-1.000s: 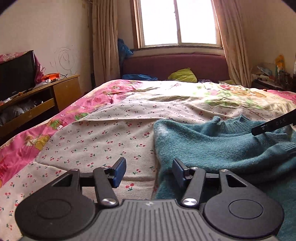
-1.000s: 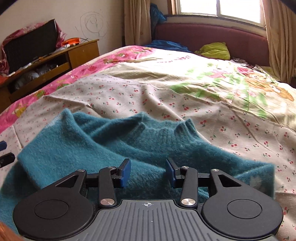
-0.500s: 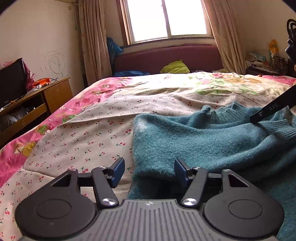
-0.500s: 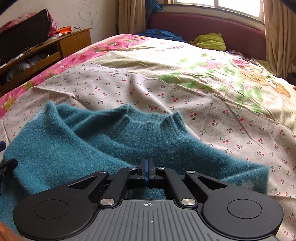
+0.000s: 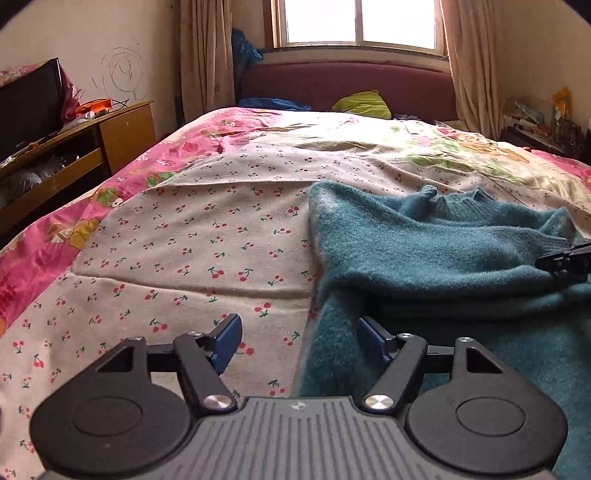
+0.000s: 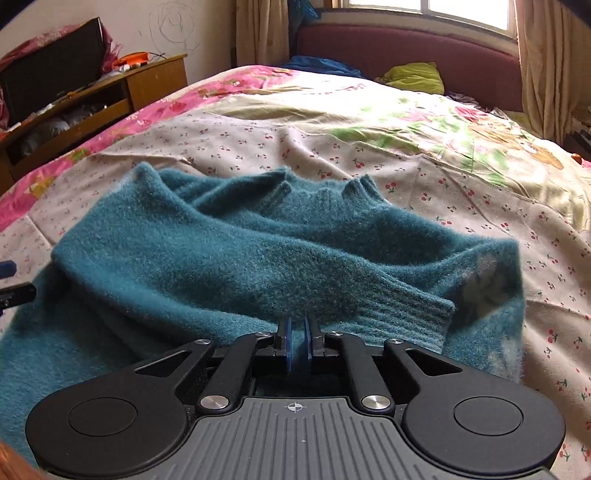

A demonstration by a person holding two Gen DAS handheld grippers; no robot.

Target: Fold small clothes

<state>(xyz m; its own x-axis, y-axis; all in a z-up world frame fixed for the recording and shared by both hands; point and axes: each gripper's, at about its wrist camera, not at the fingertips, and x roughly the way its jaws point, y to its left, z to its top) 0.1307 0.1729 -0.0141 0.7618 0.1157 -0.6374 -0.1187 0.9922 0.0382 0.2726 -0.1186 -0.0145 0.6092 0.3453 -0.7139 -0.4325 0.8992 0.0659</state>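
A: What do we see on the bed (image 5: 207, 236)?

B: We see a teal sweater (image 6: 229, 258) lying on the cherry-print cover (image 6: 461, 221), collar toward the headboard (image 5: 351, 79). One sleeve is folded across the body, its ribbed cuff (image 6: 417, 310) resting near the sweater's right side.

A: How do we read the right gripper (image 6: 297, 341)?

B: Its blue pads (image 6: 286, 350) stand nearly together with a thin slot between them, low over the sweater just in front of the cuff. We cannot tell whether any knit is pinched in the slot.

A: And the left gripper (image 5: 297, 341)?

B: Its jaws stand wide apart. The left pad (image 5: 227, 341) hangs above bare cover; the right pad (image 5: 371, 341) sits over the sweater's left edge, so the gap straddles that edge. Nothing lies between the fingers.

A: What else do we note?

B: In the left wrist view the right gripper's dark tip shows at the frame's right edge, against the folded sleeve. A wooden cabinet (image 5: 110, 133) with a television (image 5: 27, 107) stands left of the bed; a green cushion (image 6: 415, 77) lies by the headboard, beneath the window (image 5: 356, 22).
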